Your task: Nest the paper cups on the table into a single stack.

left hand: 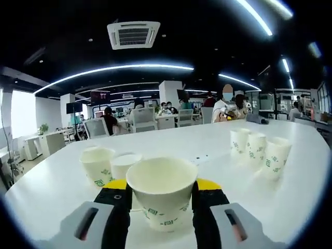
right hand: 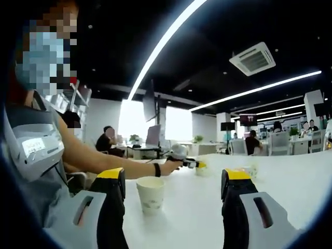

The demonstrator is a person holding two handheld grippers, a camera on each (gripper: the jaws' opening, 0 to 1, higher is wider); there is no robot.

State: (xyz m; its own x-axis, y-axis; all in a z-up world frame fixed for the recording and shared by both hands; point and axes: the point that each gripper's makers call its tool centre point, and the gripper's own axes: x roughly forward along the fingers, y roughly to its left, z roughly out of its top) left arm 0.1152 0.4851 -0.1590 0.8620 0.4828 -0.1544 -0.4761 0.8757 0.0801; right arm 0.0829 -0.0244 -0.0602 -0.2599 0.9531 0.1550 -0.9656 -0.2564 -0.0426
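While the left gripper (left hand: 162,199) has one paper cup (left hand: 162,191) clamped between its fingers, nesting looks barely begun: two cups (left hand: 97,165) stand just beyond the fingertips and three more (left hand: 256,149) farther off to their right, all apparently separate. The right gripper (right hand: 174,189) stands wide open, a single cup (right hand: 150,194) between its fingers, untouched. The worktop (left hand: 171,142) behind the held cup is hidden.

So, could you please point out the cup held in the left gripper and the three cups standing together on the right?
held cup (left hand: 162,194), left gripper view, front wall.
three cups (left hand: 256,149), left gripper view, middle cup's wall.
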